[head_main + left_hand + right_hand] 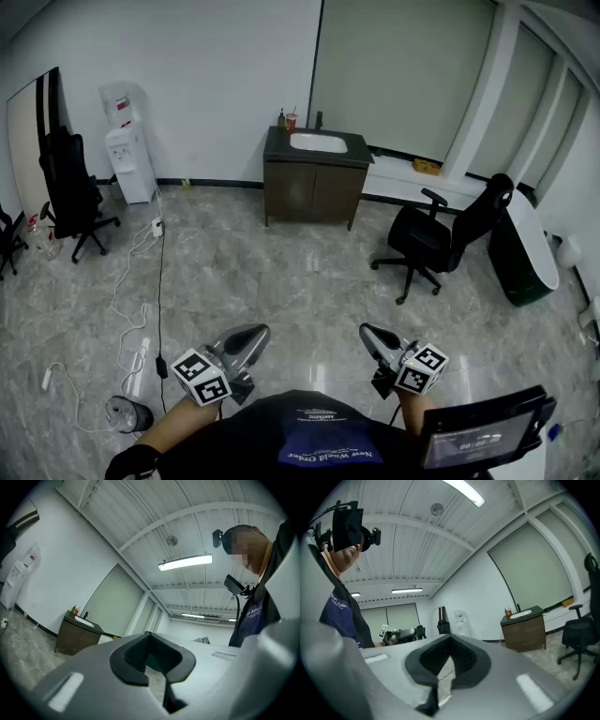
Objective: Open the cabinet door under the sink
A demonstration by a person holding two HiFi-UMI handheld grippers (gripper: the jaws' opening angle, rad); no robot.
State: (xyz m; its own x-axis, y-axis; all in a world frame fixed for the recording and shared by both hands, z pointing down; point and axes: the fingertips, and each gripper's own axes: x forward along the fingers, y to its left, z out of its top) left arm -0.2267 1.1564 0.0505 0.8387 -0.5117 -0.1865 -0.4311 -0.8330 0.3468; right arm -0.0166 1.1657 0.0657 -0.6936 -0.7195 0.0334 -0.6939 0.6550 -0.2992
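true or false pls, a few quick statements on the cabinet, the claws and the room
1. The cabinet doors under the sink are closed. True.
2. The left claw grips a cabinet door. False: it is shut on nothing, far from the cabinet.
3. A black office chair stands right of the cabinet. True.
4. The water dispenser stands right of the cabinet. False: it stands to its left.
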